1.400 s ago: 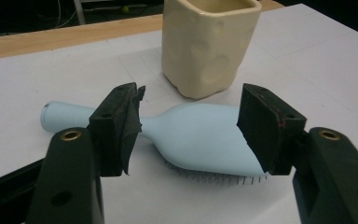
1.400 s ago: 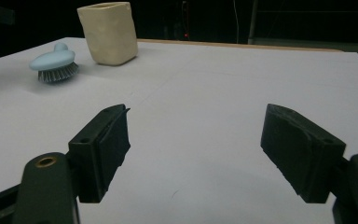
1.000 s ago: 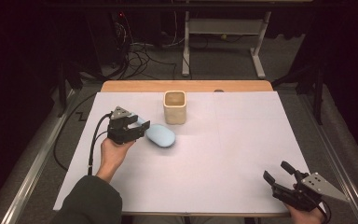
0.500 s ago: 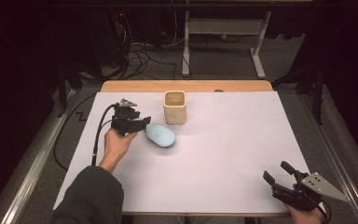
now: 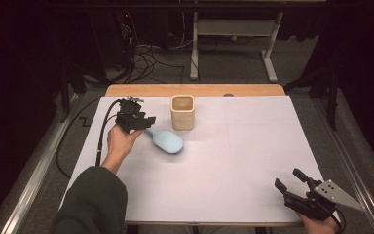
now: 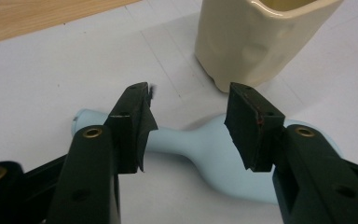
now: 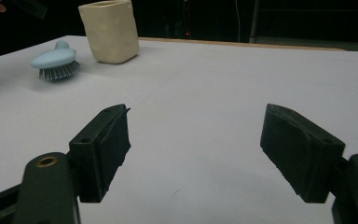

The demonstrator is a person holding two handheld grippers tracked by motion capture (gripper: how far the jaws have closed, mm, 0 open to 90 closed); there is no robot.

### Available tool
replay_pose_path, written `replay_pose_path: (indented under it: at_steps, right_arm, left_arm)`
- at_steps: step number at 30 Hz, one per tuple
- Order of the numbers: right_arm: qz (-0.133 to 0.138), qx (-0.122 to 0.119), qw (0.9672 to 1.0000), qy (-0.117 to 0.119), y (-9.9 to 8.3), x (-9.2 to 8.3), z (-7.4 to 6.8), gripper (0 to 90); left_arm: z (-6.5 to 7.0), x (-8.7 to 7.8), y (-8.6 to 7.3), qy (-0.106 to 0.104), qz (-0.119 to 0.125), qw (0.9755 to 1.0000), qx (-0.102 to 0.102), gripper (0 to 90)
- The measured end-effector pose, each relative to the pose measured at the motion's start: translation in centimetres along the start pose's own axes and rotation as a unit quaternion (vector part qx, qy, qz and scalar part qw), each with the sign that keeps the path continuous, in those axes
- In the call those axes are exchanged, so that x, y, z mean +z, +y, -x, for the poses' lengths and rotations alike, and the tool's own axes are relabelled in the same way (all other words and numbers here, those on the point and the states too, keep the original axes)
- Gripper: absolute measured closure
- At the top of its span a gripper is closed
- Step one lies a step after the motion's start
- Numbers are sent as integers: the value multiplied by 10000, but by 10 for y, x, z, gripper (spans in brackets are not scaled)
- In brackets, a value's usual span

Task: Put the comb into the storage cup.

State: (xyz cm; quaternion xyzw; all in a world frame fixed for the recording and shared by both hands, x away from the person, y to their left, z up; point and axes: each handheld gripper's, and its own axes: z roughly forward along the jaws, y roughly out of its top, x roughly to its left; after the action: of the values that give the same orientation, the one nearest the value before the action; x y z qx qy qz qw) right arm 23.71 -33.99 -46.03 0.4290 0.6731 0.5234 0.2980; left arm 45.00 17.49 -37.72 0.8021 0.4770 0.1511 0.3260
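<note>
Jaws of the left gripper (image 6: 189, 123) have been closing around the pale blue plastic brush's (image 6: 214, 158) narrow handle, not yet pinching; centre them there before squeezing.

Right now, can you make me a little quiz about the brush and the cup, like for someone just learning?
1. True or false: the left gripper is clamped tight on the brush.
2. What stands just behind the brush: A) a bowl, B) a cup, C) a box?
3. Fill in: the brush lies with its bristles facing ____.

Key
1. False. Its jaws have just been closing, but the pads stand either side of the brush's handle, not yet pressing it.
2. B, the cream cup.
3. Down, onto the white table, as the right gripper view shows.
</note>
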Motion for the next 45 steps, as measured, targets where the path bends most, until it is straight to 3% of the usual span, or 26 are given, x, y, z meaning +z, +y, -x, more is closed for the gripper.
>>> replay_pose_path:
  at_steps: [5,10,17,23,45]
  right_arm:
    - [-14,-14,10000,16,0,0,0,244]
    - [-21,-11,10000,26,0,0,0,244]
    - [-42,-5,10000,27,0,1,0,245]
    - [-47,-10,10000,39,0,1,0,245]
    - [-80,-6,10000,51,-1,3,1,246]
  left_arm:
    - [1,11,12,124,-323,9994,53,528]
    - [-4,26,21,185,-740,9971,1,592]
    - [-9,46,25,382,-1285,9910,25,660]
    - [-12,55,26,437,-1468,9882,25,703]
    - [-21,75,30,608,-1781,9821,11,789]
